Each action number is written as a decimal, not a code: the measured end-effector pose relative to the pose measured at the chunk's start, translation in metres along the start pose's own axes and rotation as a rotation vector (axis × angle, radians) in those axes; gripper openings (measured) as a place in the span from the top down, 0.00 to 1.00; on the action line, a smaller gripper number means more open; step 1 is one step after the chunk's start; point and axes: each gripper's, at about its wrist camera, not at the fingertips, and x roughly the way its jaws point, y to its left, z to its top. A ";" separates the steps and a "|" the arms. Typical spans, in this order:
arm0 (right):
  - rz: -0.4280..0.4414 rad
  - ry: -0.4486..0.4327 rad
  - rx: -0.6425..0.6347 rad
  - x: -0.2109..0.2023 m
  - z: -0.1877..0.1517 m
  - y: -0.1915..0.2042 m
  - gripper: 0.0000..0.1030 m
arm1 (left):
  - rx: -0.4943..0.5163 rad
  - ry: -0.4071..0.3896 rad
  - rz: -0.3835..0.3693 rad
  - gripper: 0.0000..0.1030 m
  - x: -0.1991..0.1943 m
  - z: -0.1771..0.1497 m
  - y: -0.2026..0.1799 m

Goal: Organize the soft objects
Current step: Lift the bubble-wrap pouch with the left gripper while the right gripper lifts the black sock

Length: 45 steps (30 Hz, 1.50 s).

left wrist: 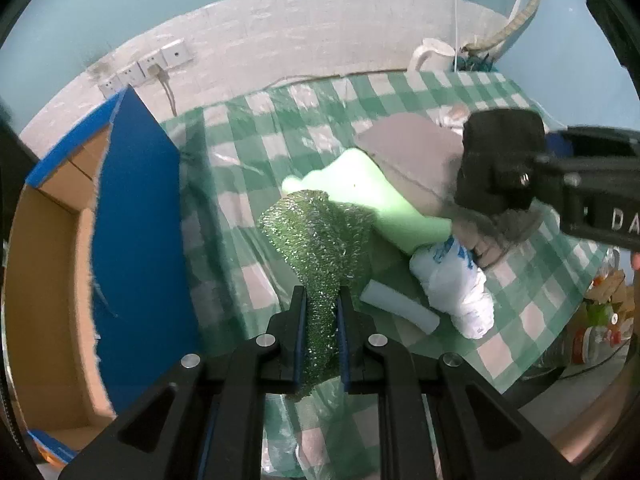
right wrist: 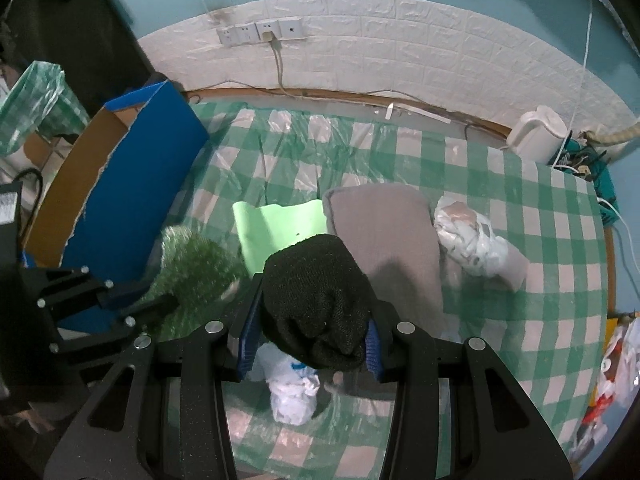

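My left gripper (left wrist: pixel 322 300) is shut on a glittery green scrubbing cloth (left wrist: pixel 320 240), which hangs lifted above the checked tablecloth (left wrist: pixel 256 144). The same green cloth (right wrist: pixel 192 268) and the left gripper (right wrist: pixel 160 300) show at the left of the right wrist view. My right gripper (right wrist: pixel 308 320) is shut on a bundled black knit cloth (right wrist: pixel 316 300), also seen at the right of the left wrist view as the black cloth (left wrist: pixel 500 160). On the table lie a light green foam sheet (left wrist: pixel 372 196), a grey cloth (right wrist: pixel 384 232) and a white plastic bag bundle (left wrist: pixel 456 284).
An open blue cardboard box (left wrist: pixel 132 216) stands at the table's left. A small grey foam roll (left wrist: pixel 400 308) lies by the white bundle. Another crumpled bag (right wrist: pixel 472 240) sits on the grey cloth. A white kettle (right wrist: pixel 540 132) and wall sockets (right wrist: pixel 260 32) are at the back.
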 end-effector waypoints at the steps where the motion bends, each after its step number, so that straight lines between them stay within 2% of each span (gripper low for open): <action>1: 0.000 -0.004 0.000 -0.002 -0.001 0.001 0.59 | -0.001 -0.010 0.003 0.87 -0.004 -0.001 -0.001; 13: -0.015 -0.035 -0.006 -0.029 -0.010 0.005 0.59 | -0.017 -0.094 0.003 0.87 -0.045 -0.005 0.001; 28: -0.003 -0.064 -0.017 -0.048 -0.003 0.017 0.59 | -0.041 -0.166 0.022 0.87 -0.079 -0.005 0.021; 45: 0.045 -0.062 -0.096 -0.042 0.021 0.071 0.59 | -0.135 -0.210 0.045 0.87 -0.104 -0.015 0.069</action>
